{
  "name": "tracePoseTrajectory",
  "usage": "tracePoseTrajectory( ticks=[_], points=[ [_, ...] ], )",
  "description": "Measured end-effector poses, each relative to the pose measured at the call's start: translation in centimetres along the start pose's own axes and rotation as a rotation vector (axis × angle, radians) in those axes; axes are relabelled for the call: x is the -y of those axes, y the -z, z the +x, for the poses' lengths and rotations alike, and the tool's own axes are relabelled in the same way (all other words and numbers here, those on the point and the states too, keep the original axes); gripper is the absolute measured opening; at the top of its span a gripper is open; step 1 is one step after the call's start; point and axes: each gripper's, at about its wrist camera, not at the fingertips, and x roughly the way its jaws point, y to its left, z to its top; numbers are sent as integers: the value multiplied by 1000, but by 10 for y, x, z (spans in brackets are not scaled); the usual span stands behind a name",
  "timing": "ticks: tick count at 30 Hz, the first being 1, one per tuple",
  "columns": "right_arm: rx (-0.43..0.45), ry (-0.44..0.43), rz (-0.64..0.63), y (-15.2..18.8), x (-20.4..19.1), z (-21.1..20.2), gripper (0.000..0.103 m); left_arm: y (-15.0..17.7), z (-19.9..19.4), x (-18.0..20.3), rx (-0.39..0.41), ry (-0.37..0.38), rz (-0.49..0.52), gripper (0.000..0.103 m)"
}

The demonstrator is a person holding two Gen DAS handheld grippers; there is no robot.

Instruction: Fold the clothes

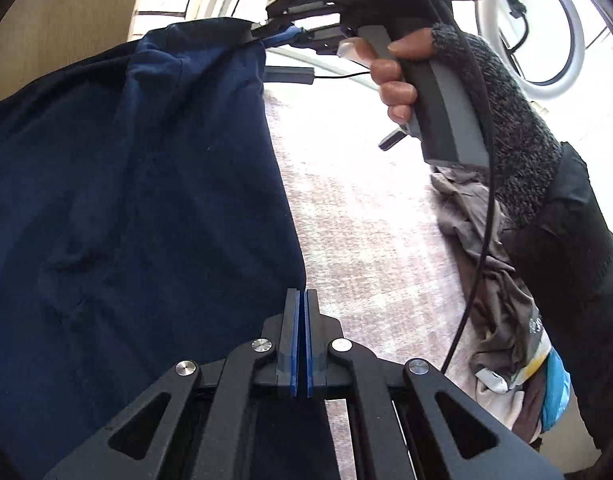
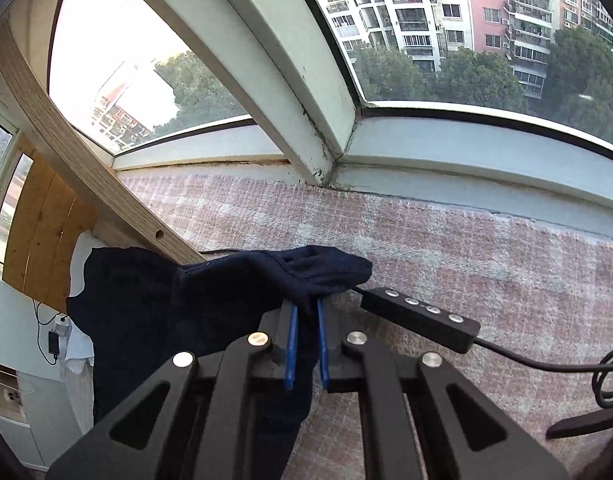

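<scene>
Left wrist view is showing the left hand-held gripper [image 1: 301, 300] with its blue-lined pads pressing flat together and nothing lying between them. Just to its left a navy garment [image 1: 146, 200] is hanging in soft, smooth folds, looking like thin knit cloth. Its top corner is being pinched by the right hand-held gripper [image 1: 262, 32], a black frame on a grey angular handle that a hand [image 1: 402, 72] in a speckled grey fingerless glove is clasping. A pinkish woven mat [image 1: 366, 220] with a coarse grid texture is lying below, and a crumpled heap of grey and pale clothes [image 1: 498, 300] is sitting on it at the right.

Right wrist view is showing the right hand-held gripper [image 2: 306, 308] closing its narrow blue pads on a bunched edge of the navy garment [image 2: 166, 304], which is draping off to the left, lifted clear of the mat [image 2: 466, 264]. A black oblong switch box [image 2: 420, 318] with round silver buttons is lying just beside the fingers, its cable trailing right. A white window frame [image 2: 306, 120] is rising behind.
</scene>
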Motion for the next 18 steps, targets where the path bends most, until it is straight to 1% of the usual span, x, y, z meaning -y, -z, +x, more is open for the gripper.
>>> tracePoseTrajectory(
  ticks=[2,3,4,5,7,9,10,12,14,15,17,18],
  points=[
    [6,9,3,-7,2,-2,7,-9,13,7,-6,-16,33,1],
    [-12,25,4,-9,3,2,7,-8,17,5,-15,-19,41,1],
    [-51,55,1,-9,4,9,8,-6,23,2,-28,-23,43,1],
    [-71,92,-10,-8,5,14,8,-4,30,0,-48,-18,39,2],
    [-59,171,-41,-5,5,15,8,0,41,-2,-85,32,24,1],
    [-42,212,-45,-5,5,10,9,1,38,-3,-79,50,-1,0],
    [-42,231,-57,-6,2,7,12,2,34,-3,-83,63,-17,1],
    [-36,268,-92,-6,-6,-2,13,6,19,-5,-71,93,-44,3],
    [-3,281,-130,-5,-15,-15,18,12,-4,-7,-27,96,-53,5],
    [11,291,-143,-5,-19,-21,23,15,-16,-9,-1,96,-60,6],
    [31,299,-170,-6,-26,-30,26,23,-41,-18,52,94,-86,15],
    [39,306,-177,-7,-27,-33,28,25,-50,-24,63,88,-106,20]
  ],
)
